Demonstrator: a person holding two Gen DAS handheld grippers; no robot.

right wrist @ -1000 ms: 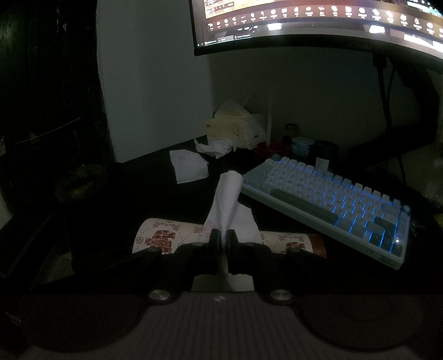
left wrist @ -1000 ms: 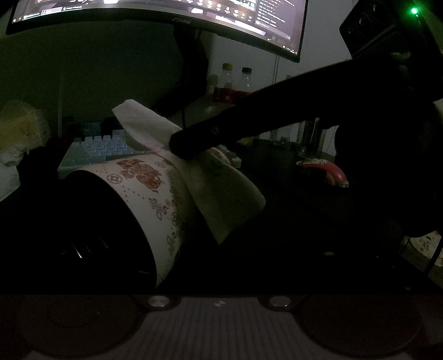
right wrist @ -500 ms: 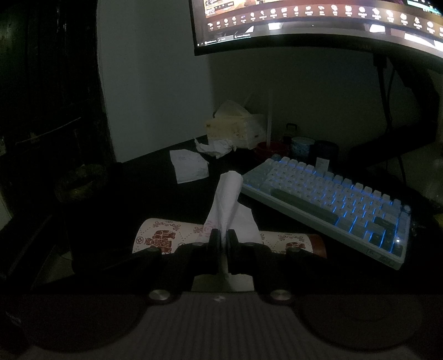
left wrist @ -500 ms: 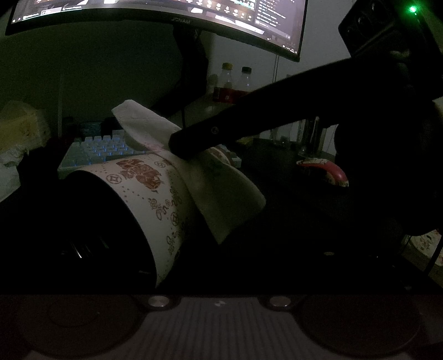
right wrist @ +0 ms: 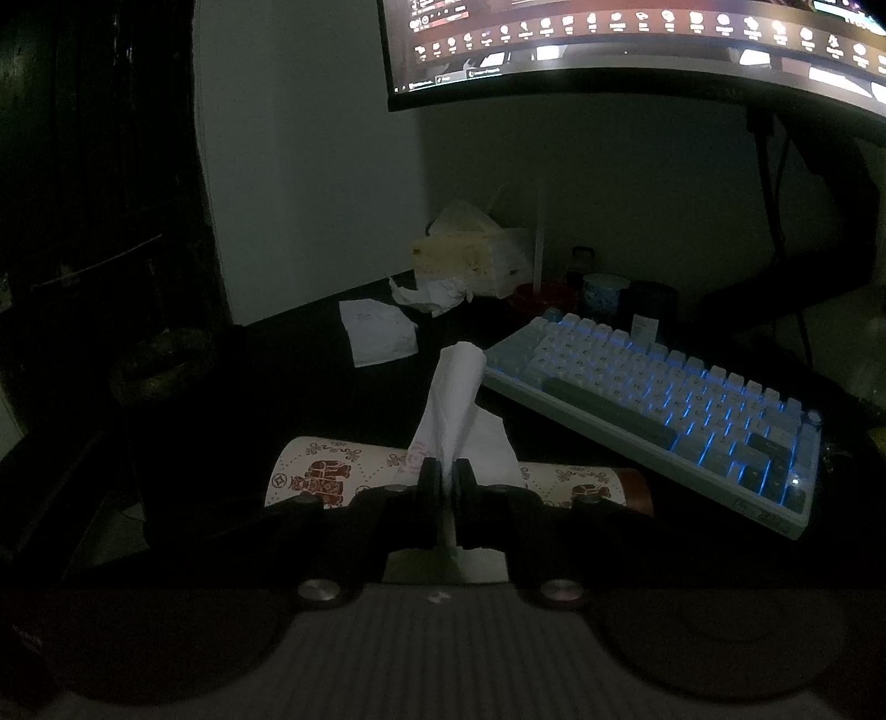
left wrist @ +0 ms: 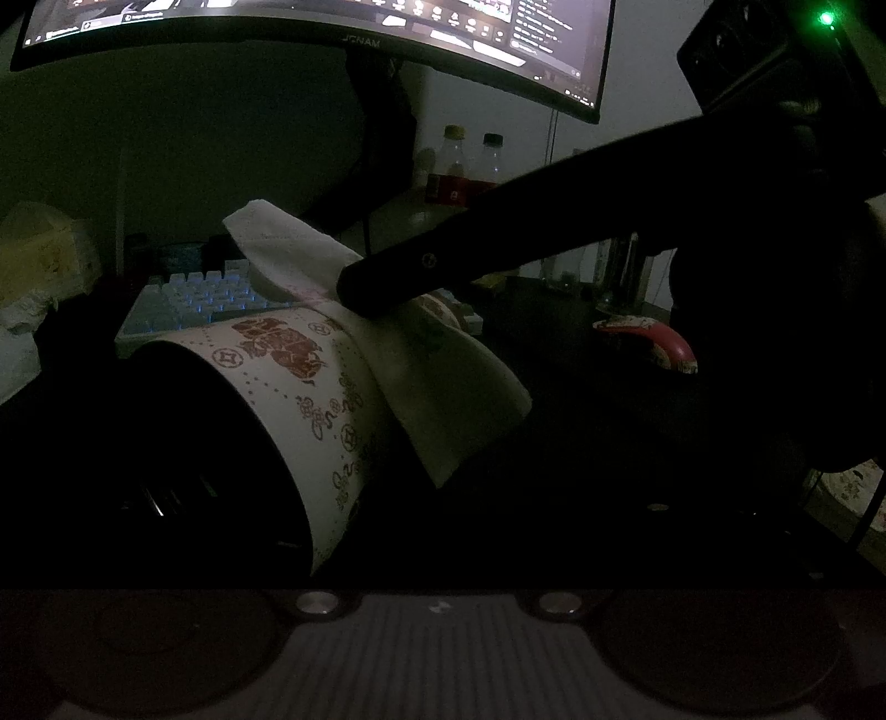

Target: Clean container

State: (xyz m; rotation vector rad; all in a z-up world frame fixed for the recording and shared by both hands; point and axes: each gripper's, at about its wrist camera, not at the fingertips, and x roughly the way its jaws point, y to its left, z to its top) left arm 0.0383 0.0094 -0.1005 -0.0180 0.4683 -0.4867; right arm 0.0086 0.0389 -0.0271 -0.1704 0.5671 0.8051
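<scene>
A paper cup (left wrist: pixel 288 387) with red-brown prints lies on its side above the dark desk, also seen across the right wrist view as the cup (right wrist: pixel 321 476). My left gripper (left wrist: pixel 221 476) is a dark mass at the cup's open end and appears shut on its rim; its fingers are lost in shadow. A white tissue (left wrist: pixel 288 243) drapes over the cup's side. My right gripper (right wrist: pixel 447 471) is shut on the tissue (right wrist: pixel 454 387) and presses it onto the cup wall. Its black finger (left wrist: pixel 421 266) reaches in from the right.
A backlit keyboard (right wrist: pixel 664 399) lies just behind the cup under a curved monitor (right wrist: pixel 637 44). A tissue box (right wrist: pixel 470 260), crumpled paper (right wrist: pixel 432 293) and a flat sheet (right wrist: pixel 379 332) sit at the back left. Bottles (left wrist: pixel 459 166) stand behind. A dark cup (right wrist: pixel 160 365) stands at left.
</scene>
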